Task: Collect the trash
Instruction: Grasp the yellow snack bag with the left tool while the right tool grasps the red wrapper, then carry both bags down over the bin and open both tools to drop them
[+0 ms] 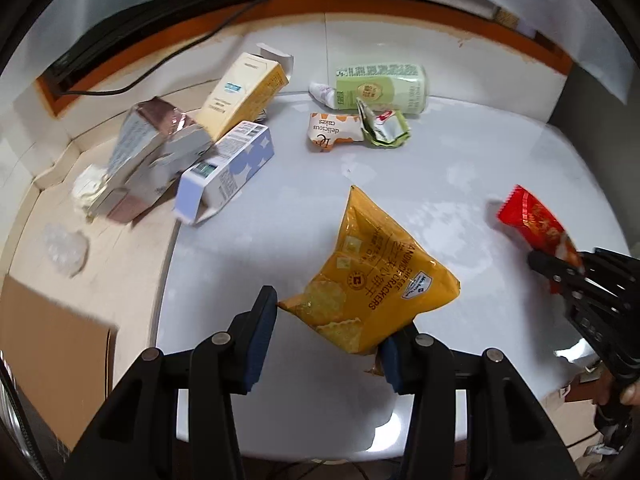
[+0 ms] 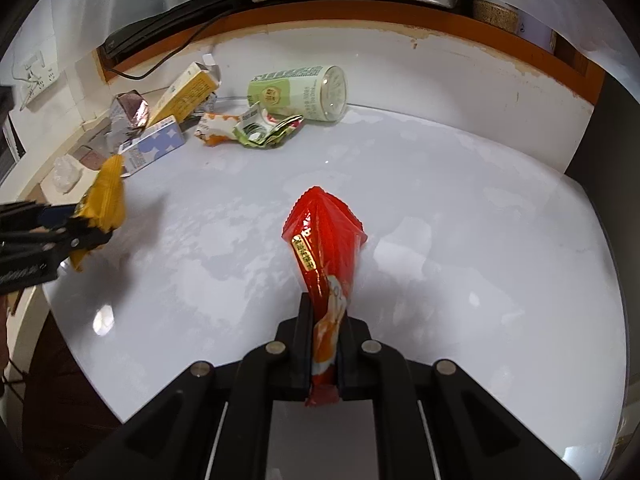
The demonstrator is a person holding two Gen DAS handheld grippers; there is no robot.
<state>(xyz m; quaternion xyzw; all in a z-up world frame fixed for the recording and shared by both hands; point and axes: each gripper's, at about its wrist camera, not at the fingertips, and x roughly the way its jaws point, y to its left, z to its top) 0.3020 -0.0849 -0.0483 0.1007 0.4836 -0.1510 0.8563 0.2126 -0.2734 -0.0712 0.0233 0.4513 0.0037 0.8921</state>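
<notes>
In the left wrist view my left gripper (image 1: 326,334) stands wide open, with a yellow cracker bag (image 1: 370,276) between its fingers, its corner against the right pad. The bag also shows in the right wrist view (image 2: 105,204) at the left gripper (image 2: 78,230). My right gripper (image 2: 325,344) is shut on a red snack wrapper (image 2: 324,248) and holds it above the white table (image 2: 480,240). The wrapper (image 1: 534,218) and right gripper (image 1: 556,266) show at the right of the left wrist view.
At the table's back lie a green bottle (image 1: 380,86), crumpled wrappers (image 1: 352,132), and yellow (image 1: 244,92), blue-and-white (image 1: 226,172) and brown (image 1: 148,152) cartons. A cardboard box (image 1: 52,352) stands at lower left. A black cable (image 1: 160,64) runs along the back wall.
</notes>
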